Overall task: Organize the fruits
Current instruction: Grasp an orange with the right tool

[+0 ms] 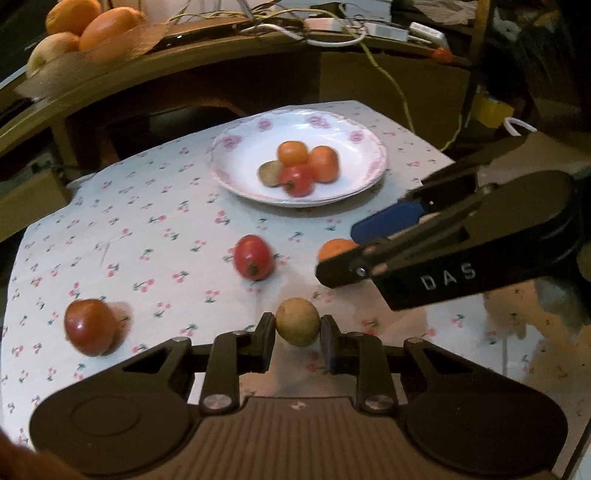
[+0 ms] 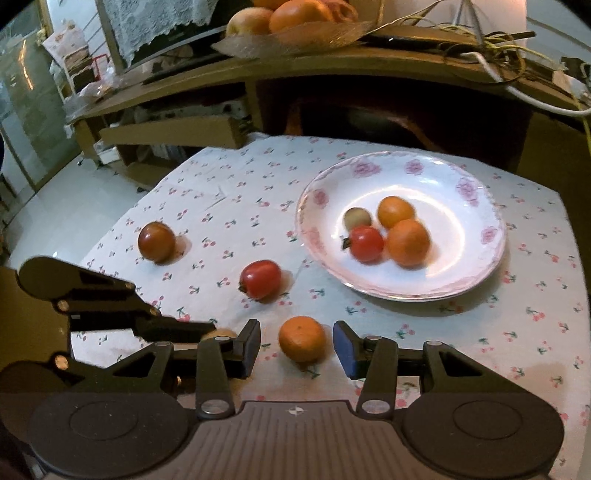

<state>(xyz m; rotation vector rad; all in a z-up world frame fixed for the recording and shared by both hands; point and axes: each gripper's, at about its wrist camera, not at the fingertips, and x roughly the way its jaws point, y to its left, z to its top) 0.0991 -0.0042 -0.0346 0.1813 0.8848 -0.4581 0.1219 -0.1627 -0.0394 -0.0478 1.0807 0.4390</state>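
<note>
My left gripper (image 1: 297,328) is shut on a small tan round fruit (image 1: 297,320) just above the cherry-print tablecloth. My right gripper (image 2: 297,349) is open, its blue pads standing either side of a small orange (image 2: 302,339) with gaps on both sides; in the left wrist view it reaches in from the right around that orange (image 1: 332,248). A red tomato (image 2: 260,278) and a darker tomato (image 2: 157,242) lie loose on the cloth. The flowered white plate (image 2: 480,184) holds two oranges, a red tomato and a tan fruit.
Behind the table runs a wooden shelf (image 2: 332,70) with a basket of large oranges (image 2: 295,16) and tangled cables (image 1: 332,33). A cardboard box (image 2: 170,134) lies at the table's far left corner, with white floor beyond the left edge.
</note>
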